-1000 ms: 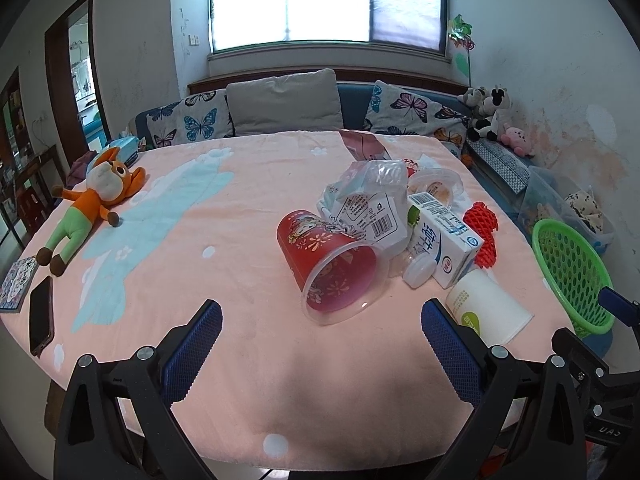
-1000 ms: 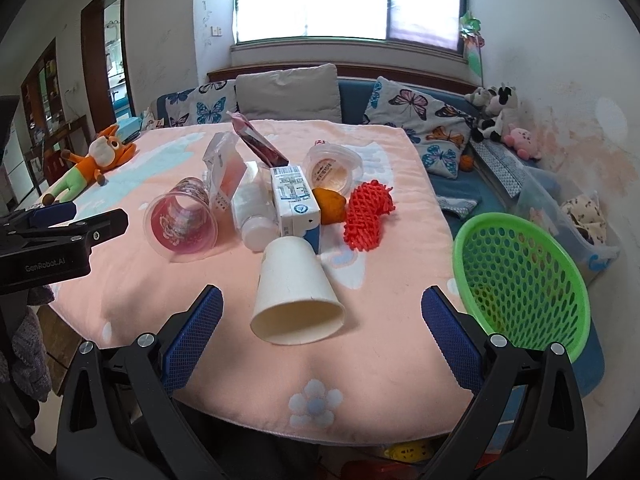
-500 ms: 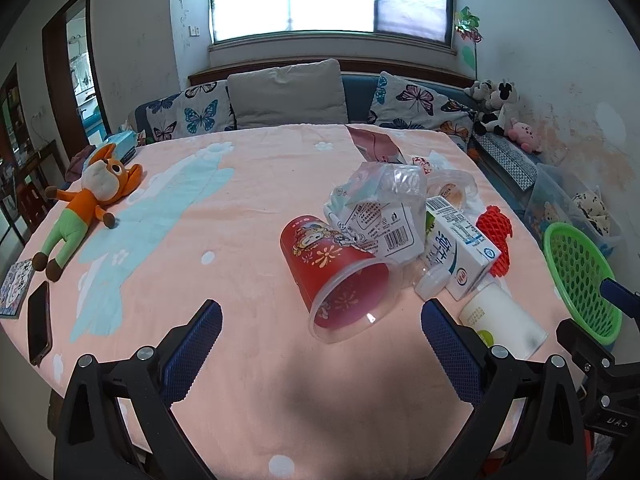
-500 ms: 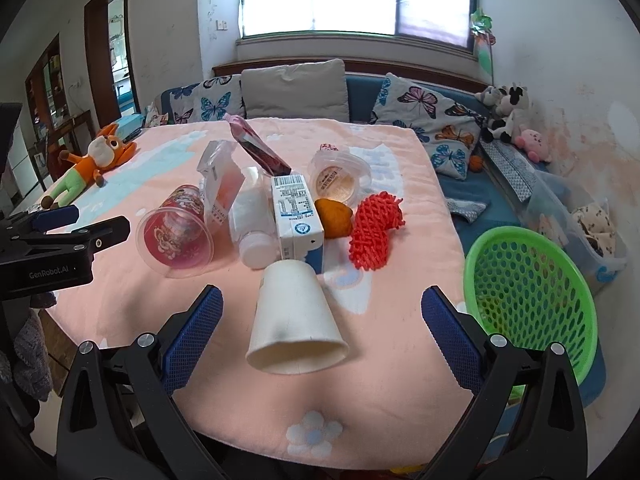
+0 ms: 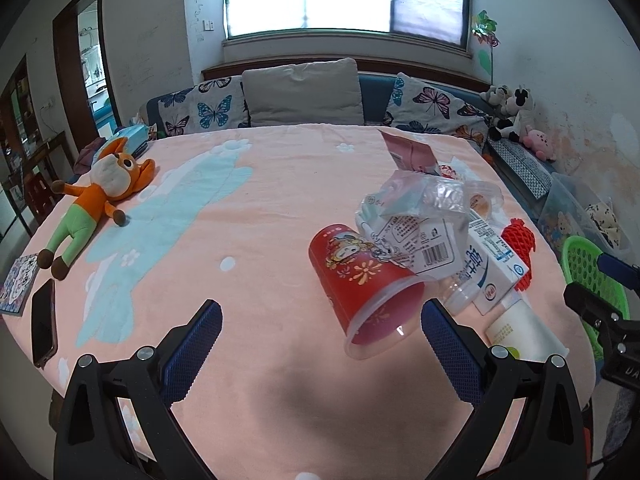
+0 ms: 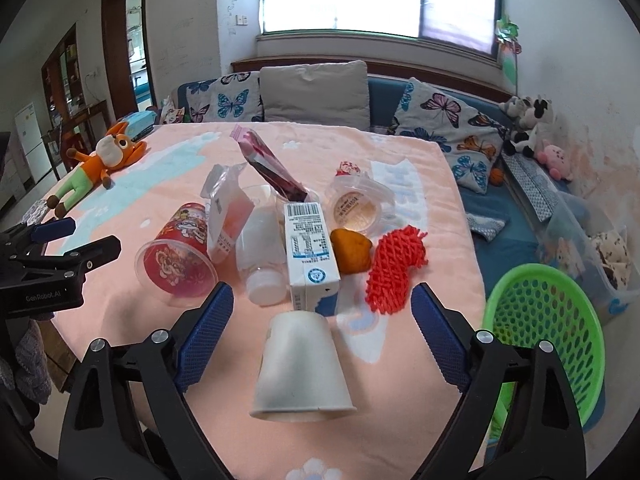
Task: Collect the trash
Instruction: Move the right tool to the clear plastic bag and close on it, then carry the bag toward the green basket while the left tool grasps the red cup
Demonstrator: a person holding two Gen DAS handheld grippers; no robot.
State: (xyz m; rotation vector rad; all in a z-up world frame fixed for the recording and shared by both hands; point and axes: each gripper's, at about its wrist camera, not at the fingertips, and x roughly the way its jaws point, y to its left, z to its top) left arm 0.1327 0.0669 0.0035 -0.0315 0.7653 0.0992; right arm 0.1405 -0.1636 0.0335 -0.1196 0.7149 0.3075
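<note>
A pile of trash lies on the pink-covered table [image 5: 256,248]. A red plastic cup [image 5: 364,280] lies on its side, also in the right wrist view [image 6: 176,260]. A white paper cup [image 6: 300,364] lies just ahead of my right gripper [image 6: 322,304], between its open fingers. Behind it are a milk carton [image 6: 308,252], a clear bottle [image 6: 260,256], an orange peel [image 6: 351,250], red foam netting [image 6: 394,268] and a lidded tub [image 6: 356,206]. My left gripper [image 5: 320,318] is open and empty, short of the red cup. A green basket [image 6: 540,340] sits at the right.
An orange plush toy [image 5: 96,196] lies at the table's left. A phone [image 5: 43,328] and a booklet [image 5: 18,284] lie at the near left edge. A sofa with butterfly cushions [image 5: 304,96] stands behind. A clear storage bin [image 6: 592,240] stands by the right wall.
Both grippers have moved forward over the table toward the trash. The red cup and the paper cup appear closer. Nothing was grasped.
</note>
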